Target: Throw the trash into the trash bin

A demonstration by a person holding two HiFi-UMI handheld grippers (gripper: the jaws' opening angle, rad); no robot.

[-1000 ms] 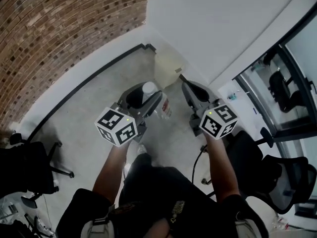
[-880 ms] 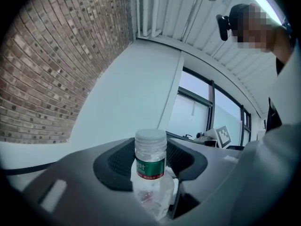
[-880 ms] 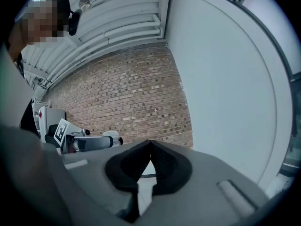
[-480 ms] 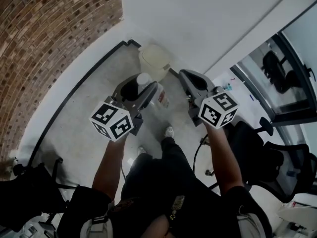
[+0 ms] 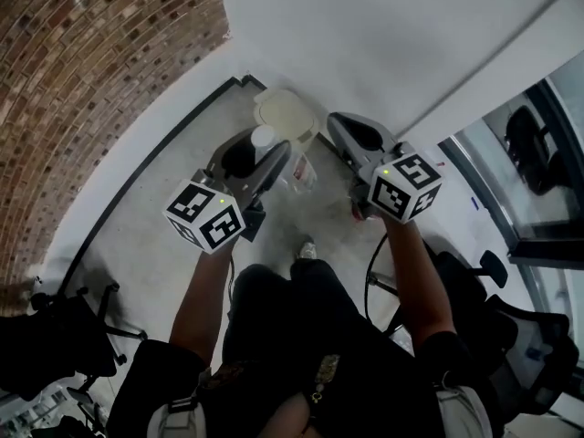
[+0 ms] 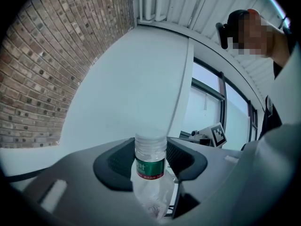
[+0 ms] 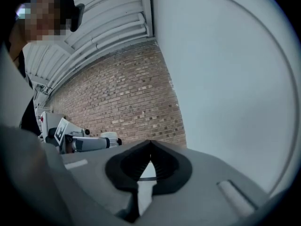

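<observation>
A clear plastic bottle [image 5: 298,172] with a white cap and a green label [image 6: 150,166] stands upright between the jaws of my left gripper [image 5: 258,158], which is shut on it. In the head view a cream, round trash bin [image 5: 286,112] sits in the corner of the floor, just beyond the bottle's cap. My right gripper [image 5: 339,124] is level with the left one, right of the bin. Its jaws meet at the tips in the right gripper view [image 7: 149,147] and hold nothing.
A brick wall [image 5: 82,71] stands at the left and a white wall [image 5: 392,35] ahead, with a black baseboard [image 5: 151,176] along the floor. Office chairs [image 5: 55,336] are behind me on both sides. A glass partition [image 5: 547,162] is at the right.
Both grippers have travelled together toward the corner, the bottle still in the left one. The bin, earlier well ahead of the jaws, now lies right at their tips.
</observation>
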